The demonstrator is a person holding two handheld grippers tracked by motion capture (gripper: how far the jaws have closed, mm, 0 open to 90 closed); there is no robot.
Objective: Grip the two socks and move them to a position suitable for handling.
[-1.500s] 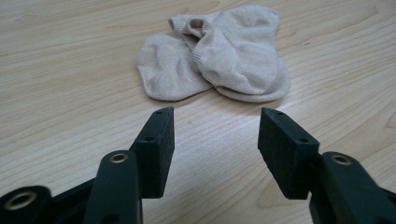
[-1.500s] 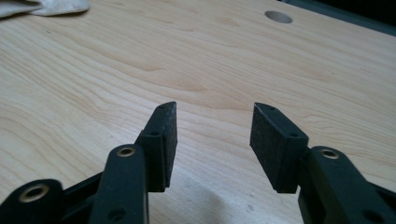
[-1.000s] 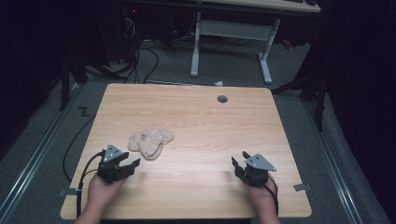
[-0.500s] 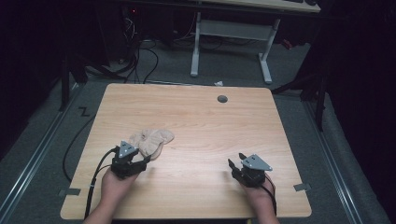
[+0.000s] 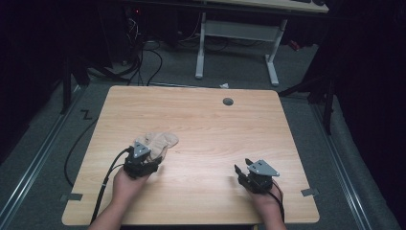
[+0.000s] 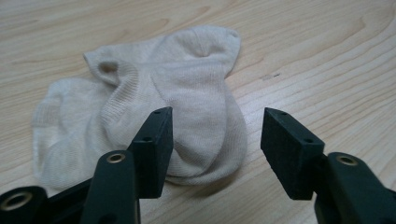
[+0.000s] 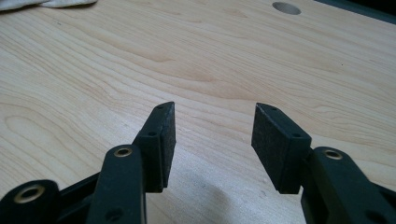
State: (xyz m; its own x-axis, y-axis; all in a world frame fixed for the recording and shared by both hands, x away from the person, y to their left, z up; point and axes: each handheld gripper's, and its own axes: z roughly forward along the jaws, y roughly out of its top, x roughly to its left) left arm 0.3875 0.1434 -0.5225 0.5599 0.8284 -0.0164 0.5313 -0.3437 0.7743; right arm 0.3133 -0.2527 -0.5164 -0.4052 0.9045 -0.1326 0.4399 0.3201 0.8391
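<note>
Cream socks [image 5: 158,142] lie in a crumpled heap on the wooden table [image 5: 201,124], left of its middle. In the left gripper view the socks [image 6: 187,102] sit just beyond the jaws, and one rounded sock end reaches between them. My left gripper [image 5: 145,158] is open at the near edge of the heap, with nothing pinched; its own view shows the left gripper [image 6: 215,140] low over the wood. My right gripper [image 5: 245,175] is open over bare wood near the front right, and from its own camera the right gripper [image 7: 213,140] holds nothing.
A round cable hole [image 5: 228,101] lies near the table's far edge, also visible as the cable hole [image 7: 286,8] in the right gripper view. A white desk frame [image 5: 237,43] and cables [image 5: 143,52] stand on the floor beyond. A black cable [image 5: 107,184] trails from the left gripper.
My left gripper has moved forward and to the right, up to the near edge of the socks. The right gripper has barely shifted. Both have stayed open.
</note>
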